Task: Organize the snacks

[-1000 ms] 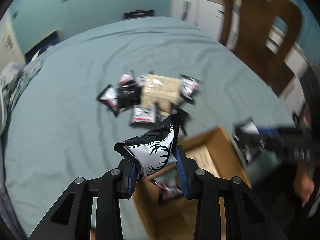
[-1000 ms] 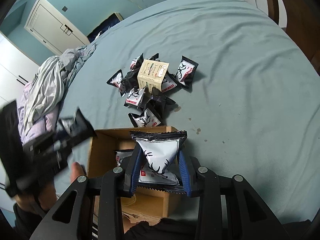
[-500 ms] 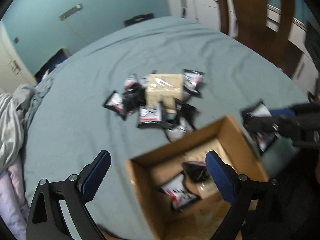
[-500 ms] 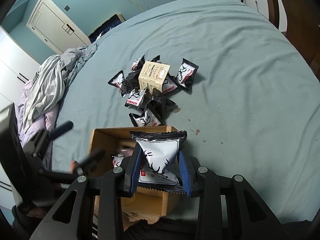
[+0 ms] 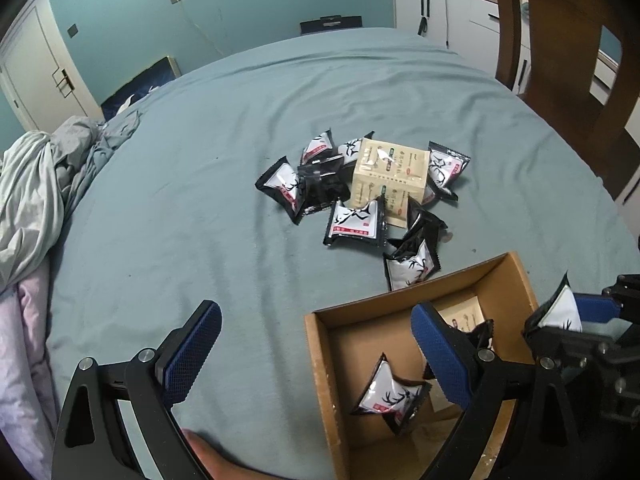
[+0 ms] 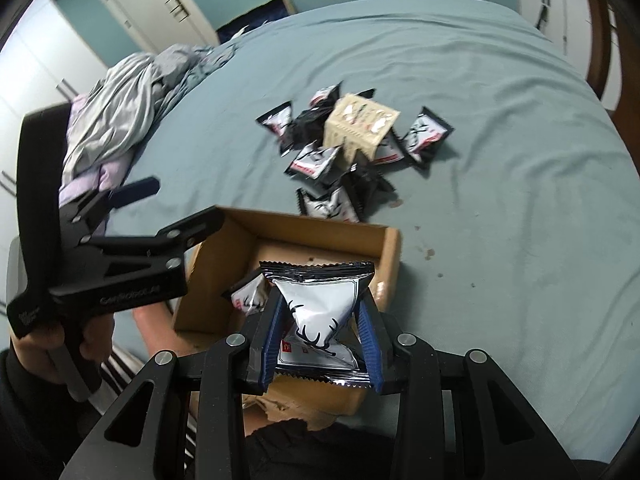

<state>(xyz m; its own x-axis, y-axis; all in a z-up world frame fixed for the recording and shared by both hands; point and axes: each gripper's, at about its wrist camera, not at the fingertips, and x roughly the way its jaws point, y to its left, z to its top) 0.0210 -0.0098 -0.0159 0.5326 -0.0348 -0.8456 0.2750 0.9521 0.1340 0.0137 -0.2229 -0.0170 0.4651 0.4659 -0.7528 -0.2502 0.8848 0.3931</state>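
**Right claw carrying a packet over the box, left claw standing empty**

The right claw (image 6: 318, 344) is gripping a black-and-white snack packet (image 6: 320, 312) between its blue pads, and is holding it just above the near end of the cardboard box (image 6: 390, 248). The step in hand looks like dropping this packet in with the others: one packet in the box (image 5: 390, 396) is lying on the floor of it, with a beige carton in the box (image 5: 464, 314) beside it. The next move probably calls for lowering a little past the near wall and letting the pads part, so the packet falls flat inside.

The left claw (image 5: 316, 354) is standing wide with nothing between its pads, hanging over the box's left wall and the bed (image 5: 200, 200). It will likely be going for the loose packets (image 5: 354, 224) that are lying in a heap further up the bed, around a beige carton (image 5: 386, 180).

One packet by the box (image 5: 412, 272) is leaning against the far wall outside. The left claw's own arm is crossing the box's left side, so the two could be crowding each other. Crumpled bedding (image 6: 128, 108) and a wooden chair (image 5: 560, 64) are sitting well apart.
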